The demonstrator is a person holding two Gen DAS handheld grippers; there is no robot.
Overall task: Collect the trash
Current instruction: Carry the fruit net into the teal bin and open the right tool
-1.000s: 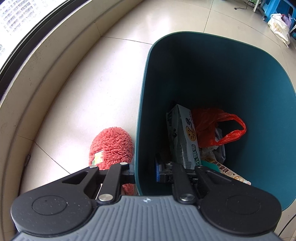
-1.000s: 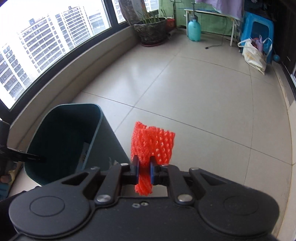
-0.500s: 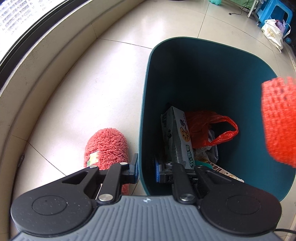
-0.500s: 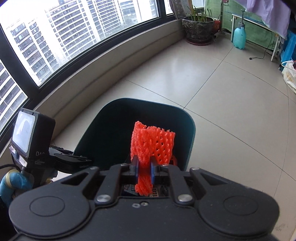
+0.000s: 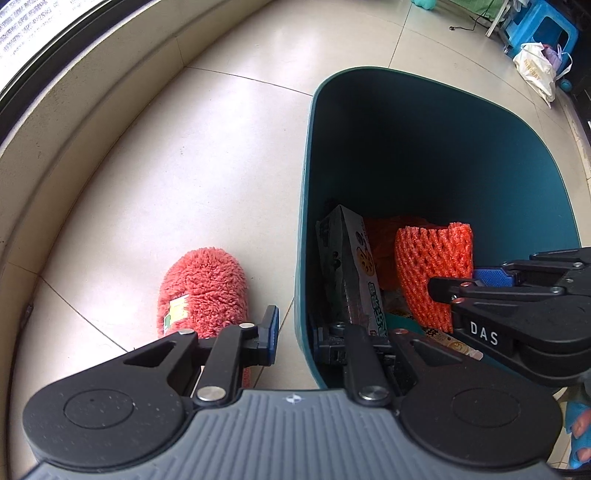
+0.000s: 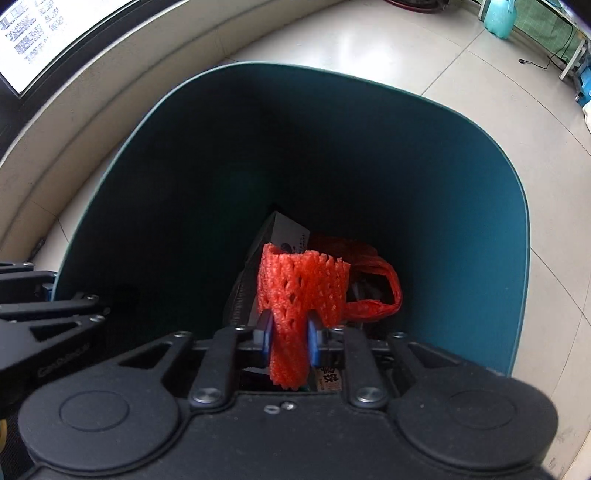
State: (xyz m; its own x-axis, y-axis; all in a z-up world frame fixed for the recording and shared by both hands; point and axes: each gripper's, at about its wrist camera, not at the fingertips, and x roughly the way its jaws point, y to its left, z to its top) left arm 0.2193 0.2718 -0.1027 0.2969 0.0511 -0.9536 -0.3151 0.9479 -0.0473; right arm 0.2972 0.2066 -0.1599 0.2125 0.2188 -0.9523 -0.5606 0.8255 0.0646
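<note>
A dark teal bin (image 5: 517,155) (image 6: 480,229) stands on the tiled floor. Inside lie a printed carton (image 5: 351,266), a red plastic bag (image 6: 373,291) and other wrappers. My right gripper (image 6: 288,341) is shut on an orange foam fruit net (image 6: 299,288) and holds it inside the bin's mouth; the net also shows in the left wrist view (image 5: 432,269). My left gripper (image 5: 295,332) straddles the bin's near wall with one finger outside and one inside; a small gap shows between the outer pad and the wall.
A red fluffy slipper (image 5: 203,291) lies on the floor left of the bin. A curved window ledge (image 5: 74,122) runs along the left. A white bag (image 5: 535,70) and blue stool (image 5: 543,29) stand far back right.
My right gripper has carried the foam net from over the floor to above and into the bin's mouth. The left gripper's jaws have parted slightly at the bin wall.
</note>
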